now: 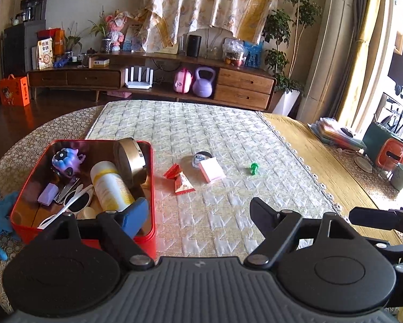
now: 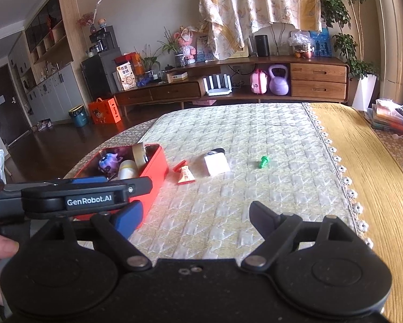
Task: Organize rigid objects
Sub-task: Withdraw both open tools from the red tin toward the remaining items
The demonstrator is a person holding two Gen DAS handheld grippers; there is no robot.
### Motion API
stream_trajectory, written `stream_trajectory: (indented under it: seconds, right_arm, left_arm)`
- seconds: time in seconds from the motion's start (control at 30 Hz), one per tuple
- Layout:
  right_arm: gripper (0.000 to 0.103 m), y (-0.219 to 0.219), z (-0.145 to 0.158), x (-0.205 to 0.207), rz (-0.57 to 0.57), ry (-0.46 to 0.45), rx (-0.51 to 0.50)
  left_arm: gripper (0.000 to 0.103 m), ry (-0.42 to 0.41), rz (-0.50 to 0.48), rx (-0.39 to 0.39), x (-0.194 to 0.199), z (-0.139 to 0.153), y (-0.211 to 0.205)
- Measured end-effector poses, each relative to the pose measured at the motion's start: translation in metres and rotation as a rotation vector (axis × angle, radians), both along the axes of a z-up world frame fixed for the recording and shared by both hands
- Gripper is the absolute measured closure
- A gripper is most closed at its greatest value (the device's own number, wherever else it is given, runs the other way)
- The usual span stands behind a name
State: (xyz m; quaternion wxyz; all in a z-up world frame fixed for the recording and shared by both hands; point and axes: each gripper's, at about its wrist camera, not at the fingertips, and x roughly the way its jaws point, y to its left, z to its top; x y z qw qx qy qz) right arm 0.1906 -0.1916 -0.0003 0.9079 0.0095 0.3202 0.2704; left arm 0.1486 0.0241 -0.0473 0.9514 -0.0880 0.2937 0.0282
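Both grippers, left (image 1: 198, 215) and right (image 2: 196, 215), gape wide and empty over the mat (image 1: 228, 140); red tin (image 1: 24, 188) sits left, candy (image 1: 184, 183) beside it

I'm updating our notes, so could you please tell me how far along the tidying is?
Done: the red tin already holds a white bottle, a gold jar, a purple toy and sunglasses. In hand: nothing; both hand-held grippers are open. Left on the mat: the candy, pink notepad, tape roll and green pin.
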Motion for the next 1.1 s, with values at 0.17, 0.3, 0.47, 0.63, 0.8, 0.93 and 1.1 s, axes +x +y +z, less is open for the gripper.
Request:
stream_trajectory:
  seconds: [0.17,0.3,0.47,0.63,0.8,0.93,1.1]
  right_arm:
    - [0.007,-0.016,-0.006,0.019,-0.047,-0.001,-0.028]
    - [0.0,-0.029,-0.011,0.042,-0.076,0.001,-0.041]
    - [0.0,-0.037,-0.017,0.075,-0.115,0.006,-0.076]
    - [0.0,-0.04,-0.031,0.102,-0.122,0.045,-0.077]
    - [0.001,-0.031,-0.044,0.122,-0.099,0.053,-0.109]
    - [0.001,-0.023,-0.051,0.139,-0.104,0.065,-0.115]
    - [0.003,-0.018,-0.059,0.161,-0.115,0.089,-0.11]
  left_arm:
    - [0.02,0.025,-0.006,-0.002,0.021,-0.009,-0.016]
    - [0.02,0.023,-0.005,0.003,0.039,-0.018,-0.029]
    - [0.019,0.006,0.073,0.041,0.058,-0.029,-0.041]
    - [0.019,0.011,0.159,0.075,0.079,-0.041,-0.047]
    - [0.019,0.032,0.201,0.078,0.102,-0.053,-0.049]
    - [0.019,0.029,0.251,0.095,0.113,-0.06,-0.05]
    - [0.019,0.046,0.354,0.13,0.131,-0.069,-0.047]
